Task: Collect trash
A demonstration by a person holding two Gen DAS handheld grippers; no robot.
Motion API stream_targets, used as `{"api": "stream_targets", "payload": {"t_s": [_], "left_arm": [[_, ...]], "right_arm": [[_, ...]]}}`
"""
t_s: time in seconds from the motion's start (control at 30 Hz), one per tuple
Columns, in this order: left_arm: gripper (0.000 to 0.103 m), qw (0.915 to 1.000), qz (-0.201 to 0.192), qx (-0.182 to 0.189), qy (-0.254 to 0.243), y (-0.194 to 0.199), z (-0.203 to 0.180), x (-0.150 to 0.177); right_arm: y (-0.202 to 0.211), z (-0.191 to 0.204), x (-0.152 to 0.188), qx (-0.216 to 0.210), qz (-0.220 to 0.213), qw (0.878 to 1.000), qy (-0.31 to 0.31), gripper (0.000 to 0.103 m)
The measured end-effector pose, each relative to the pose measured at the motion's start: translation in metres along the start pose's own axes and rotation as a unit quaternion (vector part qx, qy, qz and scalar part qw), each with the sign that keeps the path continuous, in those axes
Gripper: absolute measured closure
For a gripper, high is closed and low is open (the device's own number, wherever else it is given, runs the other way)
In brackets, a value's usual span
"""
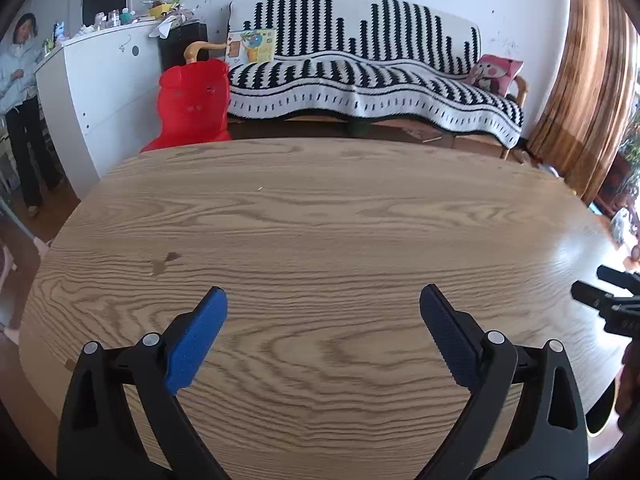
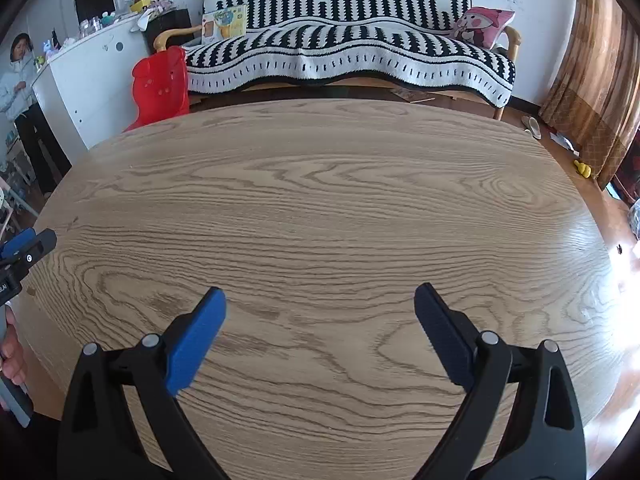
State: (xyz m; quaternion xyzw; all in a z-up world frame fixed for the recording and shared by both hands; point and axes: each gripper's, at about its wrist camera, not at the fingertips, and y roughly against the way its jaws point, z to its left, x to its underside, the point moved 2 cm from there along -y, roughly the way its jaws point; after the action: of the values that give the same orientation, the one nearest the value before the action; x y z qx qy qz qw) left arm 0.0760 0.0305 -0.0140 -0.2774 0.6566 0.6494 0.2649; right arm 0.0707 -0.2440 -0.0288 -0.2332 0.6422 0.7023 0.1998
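The wooden tabletop (image 1: 320, 208) fills both views and carries only a small dark stain (image 1: 166, 261); no trash shows on it, so its location, its feel and a good place to hold it cannot be judged. The left gripper (image 1: 323, 310) and the right gripper (image 2: 320, 308) hover over it, fingers spread wide, holding nothing.

The only loose bit that shows on the wooden worktop (image 1: 320, 216) is a tiny pale speck (image 1: 260, 189). It lies alone, close to the far edge and somewhat left of the middle. It is too small to tell what it is. Nearer the left edge sit two small brownish spots (image 1: 166, 262), flat on the wood like dried drops.
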Motion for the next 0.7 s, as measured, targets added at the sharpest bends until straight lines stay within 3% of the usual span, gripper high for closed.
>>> {"api": "stream_targets", "payload": {"t_s": [0.7], "left_arm": [[0.009,0.9997,0.009,0.018,-0.014,-0.006,-0.018,0.008]], "right_arm": [[-0.017,-0.006,0.003,0.011,0.010,1.000,-0.003,0.011]]}}
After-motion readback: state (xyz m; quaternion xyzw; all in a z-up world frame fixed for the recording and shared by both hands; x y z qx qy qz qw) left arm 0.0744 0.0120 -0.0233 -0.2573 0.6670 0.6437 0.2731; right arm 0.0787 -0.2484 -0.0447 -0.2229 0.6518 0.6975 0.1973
